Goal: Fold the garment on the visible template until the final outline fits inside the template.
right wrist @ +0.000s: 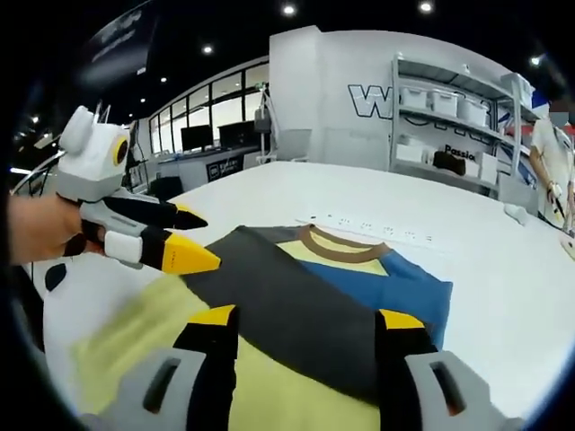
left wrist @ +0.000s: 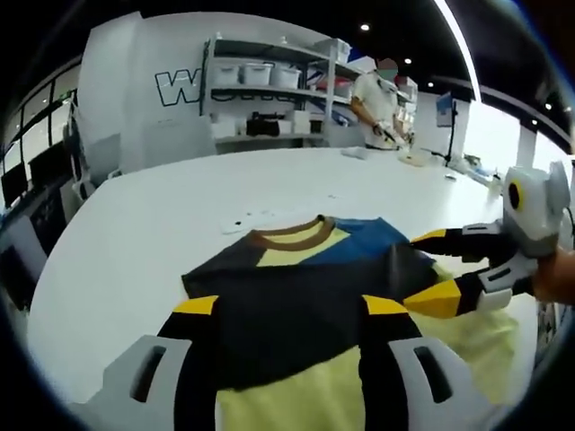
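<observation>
- the garment (left wrist: 305, 287), a t-shirt in dark grey, blue and pale yellow with a brown collar (left wrist: 289, 235), lies on the white table (left wrist: 135, 224), collar pointing away from both cameras and a dark panel folded across the chest.
- in the left gripper view the left gripper (left wrist: 292, 310) hovers over the near hem, jaws spread wide with cloth showing between the yellow tips, gripping nothing.
- the right gripper (left wrist: 431, 269) comes in from the right of that view, its jaws parted at the shirt's edge; whether any cloth sits between them i cannot tell.
- in the right gripper view the right gripper (right wrist: 305, 319) has its own jaws set well apart over the yellow front, so i call it open.
- there the left gripper (right wrist: 193, 238) sits at the dark sleeve edge, a hand (right wrist: 40, 229) behind it.
- risk one: a pinch that takes only the top layer, so the fold peels open and the outline grows instead of shrinking.
- risk two: dragging the hem flat along the table, which would slide the whole shirt off its spot and bunch the yellow front (right wrist: 269, 386).
- risk three: uneven lift between the two sides, leaving a skewed fold with a sleeve poking out.
- i can't make out a template outline, only a faint strip of marks (right wrist: 368, 229) beyond the collar, so overshoot would be hard to judge.
</observation>
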